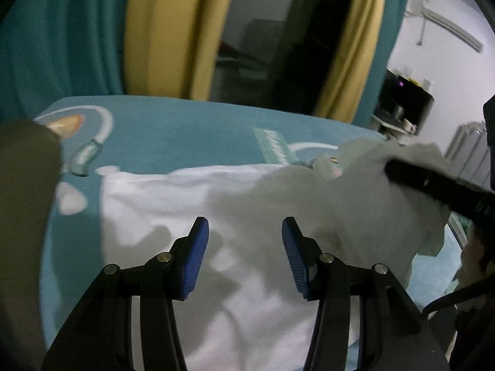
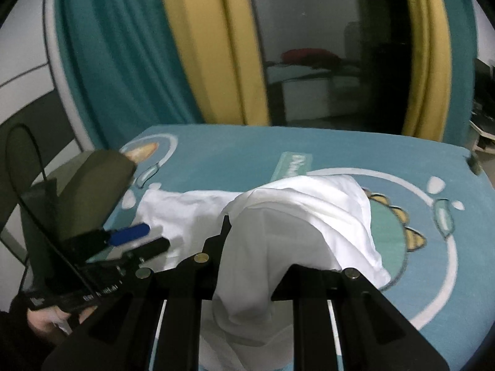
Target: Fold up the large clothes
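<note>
The left hand-held gripper (image 1: pixel 244 232) hangs spread and empty, its blue pads (image 1: pixel 198 247) above the white shirt (image 1: pixel 185 204), which lies on the teal cartoon-print bed (image 1: pixel 173 133). To the right, the right hand-held gripper (image 2: pixel 247 247) pinches a bunched fold of that shirt, lifted clear of the bed, the rest trailing down to the flat part

L gripper (image 1: pixel 244 247) jaws apart, nothing btwn blue pads (image 1: pixel 198 253), over white garment (image 1: pixel 191 247) on teal blanket (image 1: pixel 185 136). R gripper (image 1: pixel 439 188) at right lifts garment edge. Yellow/teal curtains (image 1: pixel 154 31) behind.
</note>
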Motion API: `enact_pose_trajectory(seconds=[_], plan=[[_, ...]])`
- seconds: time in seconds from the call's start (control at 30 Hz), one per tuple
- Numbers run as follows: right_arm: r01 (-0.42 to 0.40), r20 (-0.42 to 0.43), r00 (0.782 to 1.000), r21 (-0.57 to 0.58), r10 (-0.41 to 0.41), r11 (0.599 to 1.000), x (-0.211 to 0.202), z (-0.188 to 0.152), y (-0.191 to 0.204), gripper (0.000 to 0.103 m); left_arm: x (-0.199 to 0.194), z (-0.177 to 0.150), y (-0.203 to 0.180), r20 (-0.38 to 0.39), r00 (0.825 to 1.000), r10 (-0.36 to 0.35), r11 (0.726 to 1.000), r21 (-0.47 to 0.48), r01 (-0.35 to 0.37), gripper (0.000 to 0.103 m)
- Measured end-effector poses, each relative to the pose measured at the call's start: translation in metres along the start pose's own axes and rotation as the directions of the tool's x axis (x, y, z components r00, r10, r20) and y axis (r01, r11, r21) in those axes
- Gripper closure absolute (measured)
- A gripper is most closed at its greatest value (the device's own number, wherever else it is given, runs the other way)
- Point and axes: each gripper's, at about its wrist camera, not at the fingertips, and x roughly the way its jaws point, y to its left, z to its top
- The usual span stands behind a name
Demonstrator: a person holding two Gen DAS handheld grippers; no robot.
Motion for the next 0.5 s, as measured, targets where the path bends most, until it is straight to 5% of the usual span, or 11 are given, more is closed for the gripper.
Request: enact_pose_trajectory(seconds=[0.27,0.5], plan=[[-0.135,-0.125,0.984,-0.048,0.128,0.990,0.051,-0.008,0.048,0.086,-0.013,-0.007,0.047,-0.001,0.998,0.058,0.995,-0.077,-0.058,0.051],[-0.278,-0.245,0.935,-0.053,0.258,0.959,0.088,-0.021,0.093,0.083,-0.039,-0.016,0.079,0.011,0.994,0.111,0.986,-0.128,-0.108,0.051]])
